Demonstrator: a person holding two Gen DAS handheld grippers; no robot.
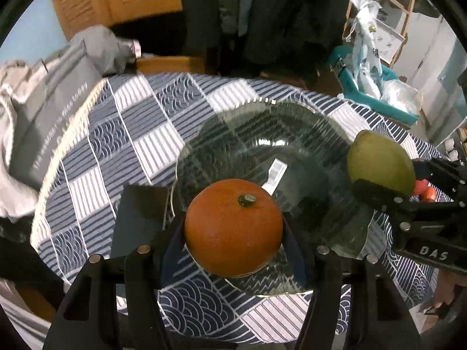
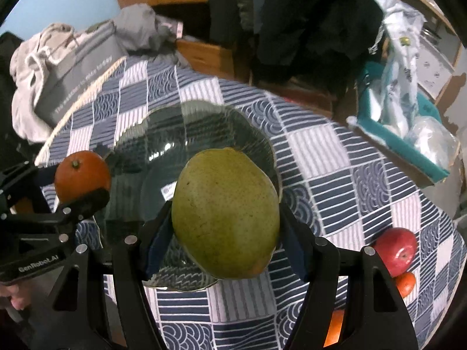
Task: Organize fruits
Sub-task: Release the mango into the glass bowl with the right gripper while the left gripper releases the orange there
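Your left gripper (image 1: 233,227) pinches the orange (image 1: 233,227), your right gripper (image 2: 224,213) the mango (image 2: 224,213), both over the glass plate (image 1: 262,134); an apple (image 2: 398,249) lies right of it.

Left gripper (image 1: 233,230) clamped an orange (image 1: 233,227) above the glass plate (image 1: 292,134); right gripper (image 1: 376,175) gripped a green mango (image 1: 379,160) alongside.

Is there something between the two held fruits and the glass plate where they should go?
Nothing visible blocks them. The orange in the left gripper and the green mango in the right gripper both hang over the glass plate, which holds only a small white label.
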